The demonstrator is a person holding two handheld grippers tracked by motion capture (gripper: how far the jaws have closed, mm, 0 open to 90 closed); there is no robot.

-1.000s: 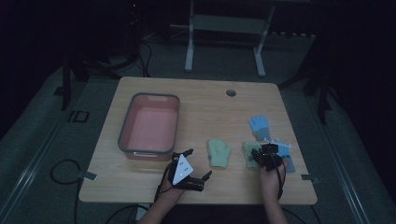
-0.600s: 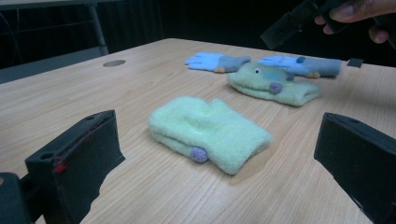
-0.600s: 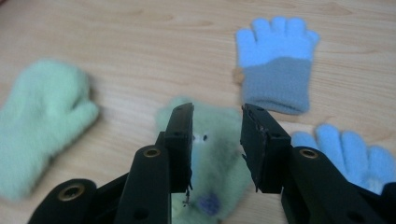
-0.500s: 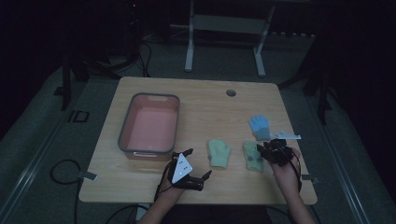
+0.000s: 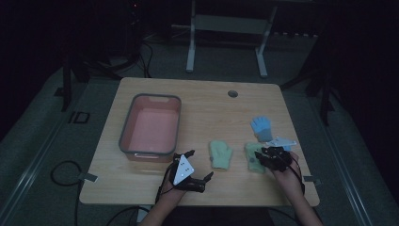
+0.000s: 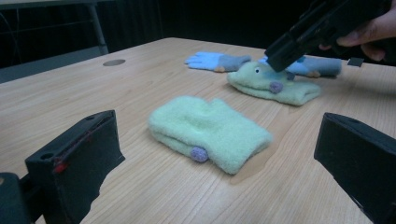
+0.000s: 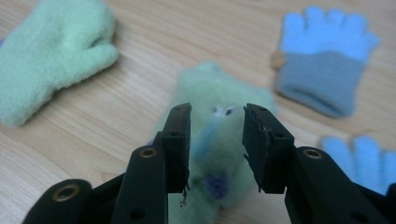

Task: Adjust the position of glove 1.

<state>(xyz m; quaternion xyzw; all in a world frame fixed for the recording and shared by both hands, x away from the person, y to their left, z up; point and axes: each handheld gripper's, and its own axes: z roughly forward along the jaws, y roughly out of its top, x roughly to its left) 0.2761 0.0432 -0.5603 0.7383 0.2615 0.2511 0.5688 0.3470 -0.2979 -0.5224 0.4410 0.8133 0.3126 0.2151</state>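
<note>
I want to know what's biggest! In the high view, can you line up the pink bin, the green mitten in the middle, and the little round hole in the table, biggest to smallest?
1. Pink bin
2. Green mitten
3. Round hole, smallest by far

A tub (image 5: 149,125) sits left of two mittens (image 5: 220,154), gloves (image 5: 261,126) behind them.

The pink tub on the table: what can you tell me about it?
The pink tub is a rectangular bin, plastic by the look of it, with a grey rim and pink inside. It sits upright on the left part of the wooden table with nothing visible in it. The left tool hovers just beside its near corner; the mittens lie to its right, apart from it.
</note>
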